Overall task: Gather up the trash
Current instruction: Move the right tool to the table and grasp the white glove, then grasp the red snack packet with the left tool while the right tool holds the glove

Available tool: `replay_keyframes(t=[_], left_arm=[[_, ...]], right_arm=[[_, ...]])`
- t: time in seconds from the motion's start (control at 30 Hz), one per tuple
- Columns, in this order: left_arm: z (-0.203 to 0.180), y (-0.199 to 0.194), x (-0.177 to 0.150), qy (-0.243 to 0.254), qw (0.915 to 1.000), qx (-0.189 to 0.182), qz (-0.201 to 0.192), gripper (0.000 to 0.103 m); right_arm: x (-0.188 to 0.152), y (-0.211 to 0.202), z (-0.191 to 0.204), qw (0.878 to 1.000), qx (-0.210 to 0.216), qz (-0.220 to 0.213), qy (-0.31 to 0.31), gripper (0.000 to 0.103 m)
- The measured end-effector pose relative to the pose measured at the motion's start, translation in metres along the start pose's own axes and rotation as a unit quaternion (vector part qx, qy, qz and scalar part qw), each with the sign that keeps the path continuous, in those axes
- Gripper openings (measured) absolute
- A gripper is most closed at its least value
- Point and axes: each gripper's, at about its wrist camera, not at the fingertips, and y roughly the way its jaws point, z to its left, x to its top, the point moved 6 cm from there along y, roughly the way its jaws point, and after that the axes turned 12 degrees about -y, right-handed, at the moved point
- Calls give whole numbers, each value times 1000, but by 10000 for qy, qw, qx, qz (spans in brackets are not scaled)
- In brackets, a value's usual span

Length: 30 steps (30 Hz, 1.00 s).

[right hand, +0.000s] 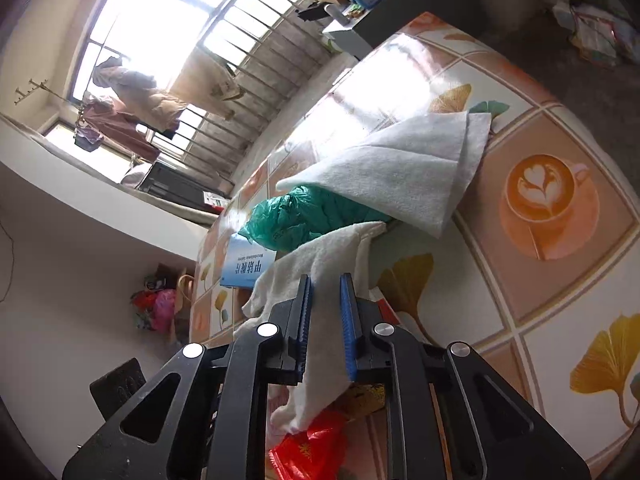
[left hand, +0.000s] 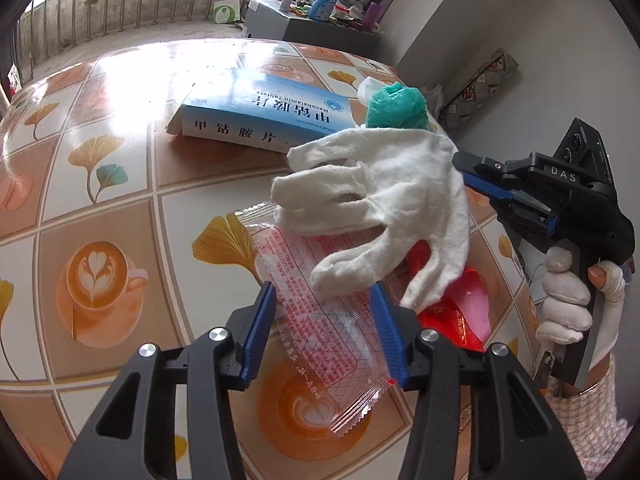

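A white cotton glove hangs over the table with my right gripper shut on its cuff. The right wrist view shows the cloth pinched between the blue pads of the right gripper. Below it lies a clear plastic wrapper with red print. My left gripper stands low over this wrapper, one finger on each side, and I see no pad pressing on it. A red wrapper lies partly under the glove. Farther back are a crumpled green plastic bag and a blue medicine box.
A folded white tissue lies beside the green bag. The table has a coffee-cup and leaf pattern, and its right edge is near. A gloved hand holds the right gripper's handle. A dark cabinet with bottles stands behind.
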Motion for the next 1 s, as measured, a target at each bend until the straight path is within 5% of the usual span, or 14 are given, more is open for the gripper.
replay_keyframes(t=[0.5, 0.67, 0.83, 1.0], left_arm=[[4, -22, 10, -63, 9995, -104, -296, 45], [-20, -34, 11, 222, 9981, -441, -380, 45], [-55, -31, -5, 610, 9942, -889, 27, 45], [-67, -12, -30, 749, 9930, -642, 645, 45]], right_arm=[[23, -90, 73, 9816, 1431, -1015, -756, 0], [20, -145, 67, 9768, 1173, -1432, -1075, 0], [3, -168, 35, 9818, 590, -1525, -964, 0], [-28, -143, 0, 9917, 166, -1152, -551, 0]])
